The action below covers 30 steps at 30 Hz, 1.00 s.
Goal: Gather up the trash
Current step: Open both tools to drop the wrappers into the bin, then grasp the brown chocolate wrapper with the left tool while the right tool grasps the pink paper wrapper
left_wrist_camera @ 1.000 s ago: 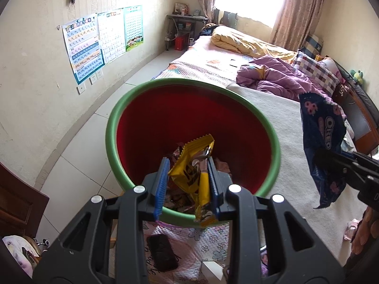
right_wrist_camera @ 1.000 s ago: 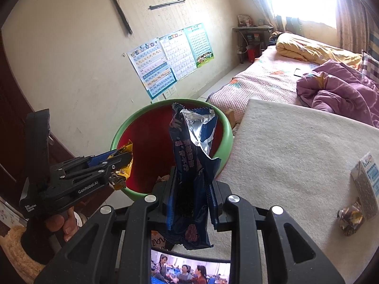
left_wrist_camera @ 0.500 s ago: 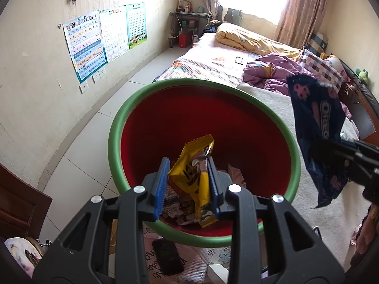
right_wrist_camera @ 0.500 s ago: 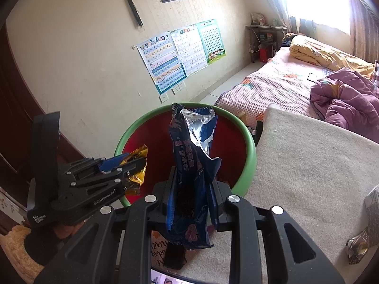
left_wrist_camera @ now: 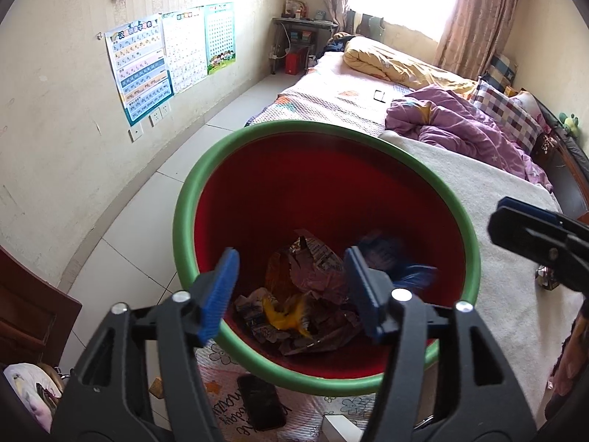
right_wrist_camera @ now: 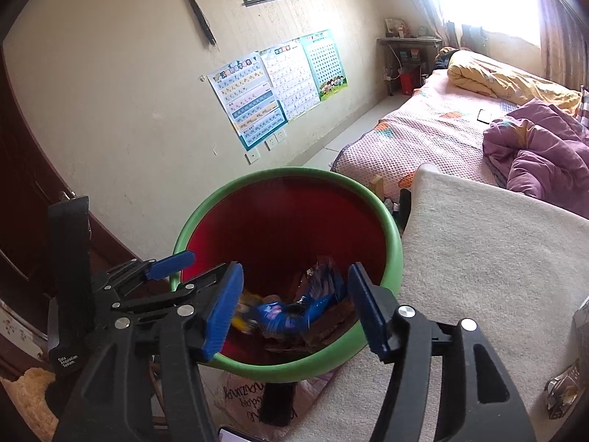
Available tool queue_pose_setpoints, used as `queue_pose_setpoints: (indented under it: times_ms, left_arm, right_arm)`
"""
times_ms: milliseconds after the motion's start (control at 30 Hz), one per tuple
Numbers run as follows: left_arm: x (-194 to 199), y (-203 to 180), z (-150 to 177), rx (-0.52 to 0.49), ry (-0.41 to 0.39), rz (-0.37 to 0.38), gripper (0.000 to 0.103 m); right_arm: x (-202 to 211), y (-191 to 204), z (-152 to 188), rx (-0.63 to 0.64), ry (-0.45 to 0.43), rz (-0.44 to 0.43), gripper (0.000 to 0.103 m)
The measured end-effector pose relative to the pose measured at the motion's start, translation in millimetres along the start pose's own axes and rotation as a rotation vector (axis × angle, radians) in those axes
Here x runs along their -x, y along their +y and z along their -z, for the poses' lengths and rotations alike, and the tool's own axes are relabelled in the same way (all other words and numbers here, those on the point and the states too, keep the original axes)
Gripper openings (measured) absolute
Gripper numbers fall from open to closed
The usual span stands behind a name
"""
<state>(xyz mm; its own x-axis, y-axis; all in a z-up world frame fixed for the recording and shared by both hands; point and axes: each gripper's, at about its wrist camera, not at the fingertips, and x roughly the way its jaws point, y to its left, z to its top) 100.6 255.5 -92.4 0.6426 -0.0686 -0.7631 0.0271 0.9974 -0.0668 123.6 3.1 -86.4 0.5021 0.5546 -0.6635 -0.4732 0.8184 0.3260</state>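
Note:
A round bin with a green rim [left_wrist_camera: 191, 191] and red inside stands beside the bed; it also shows in the right wrist view [right_wrist_camera: 395, 243]. My left gripper [left_wrist_camera: 291, 291] is open and empty above the bin's near edge. My right gripper [right_wrist_camera: 294, 305] is open and empty over the bin. The yellow wrapper [left_wrist_camera: 285, 315] lies among several crumpled wrappers at the bottom. The blue Oreo wrapper [right_wrist_camera: 294, 311], blurred, is inside the bin; it also shows in the left wrist view [left_wrist_camera: 401, 263]. The right gripper's fingers [left_wrist_camera: 522, 228] show at the right of the left wrist view.
A cream blanket [right_wrist_camera: 497, 265] covers the bed right of the bin. A small carton and crumpled wrapper [right_wrist_camera: 563, 390] lie on it. A black phone [left_wrist_camera: 261, 405] lies on a patterned mat below the bin. Posters [left_wrist_camera: 147, 70] hang on the wall; a dark door [right_wrist_camera: 22, 184] is left.
Both grippers have opened. The yellow wrapper has dropped from the left one and the blue Oreo wrapper from the right one into the bin.

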Motion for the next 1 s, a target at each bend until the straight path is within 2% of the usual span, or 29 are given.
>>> queue_pose_setpoints:
  times_ms: [133,233,300,333,367,467,567,667,800,1000]
  left_arm:
    - [7.4,-1.3,0.0,0.015,-0.027,-0.004,0.072]
    - [21.4,-1.6,-3.4,0.029,-0.081,-0.014,0.085]
    - [36.6,-5.9,-4.5,0.047,-0.135,0.001,0.092]
    - [44.9,-9.1,-5.3,0.056,-0.165,0.008,0.093]
    - [52.6,-13.3,-6.7,0.062,-0.193,0.009,0.095]
    - [69.6,-32.1,-8.3,0.053,-0.259,-0.021,0.097]
    - [80.8,-57.3,-7.1,0.005,-0.307,-0.028,0.097]
    - [90.2,-83.8,-0.3,-0.026,-0.341,0.036,0.097]
    - [94.8,-114.8,10.4,-0.043,-0.320,0.094,0.097]
    - [90.0,-169.5,30.3,-0.106,-0.240,0.137,0.097]
  right_arm:
    - [18.7,-5.3,4.8,0.012,-0.045,0.020,0.061]
    - [47.3,-7.7,13.9,0.031,-0.121,0.043,0.064]
    - [68.7,-6.7,20.6,0.052,-0.189,0.075,0.079]
    - [79.0,-7.9,24.6,0.055,-0.223,0.092,0.085]
    - [86.8,-8.8,28.3,0.052,-0.256,0.102,0.096]
    - [116.4,-17.2,43.9,0.025,-0.373,0.149,0.097]
    - [136.6,-29.5,55.1,-0.008,-0.423,0.226,0.097]
    - [155.2,-47.7,68.0,-0.039,-0.430,0.263,0.097]
    - [183.9,-77.9,89.6,-0.067,-0.396,0.298,0.097]
    - [216.2,-134.1,142.5,-0.158,-0.160,0.323,0.097]
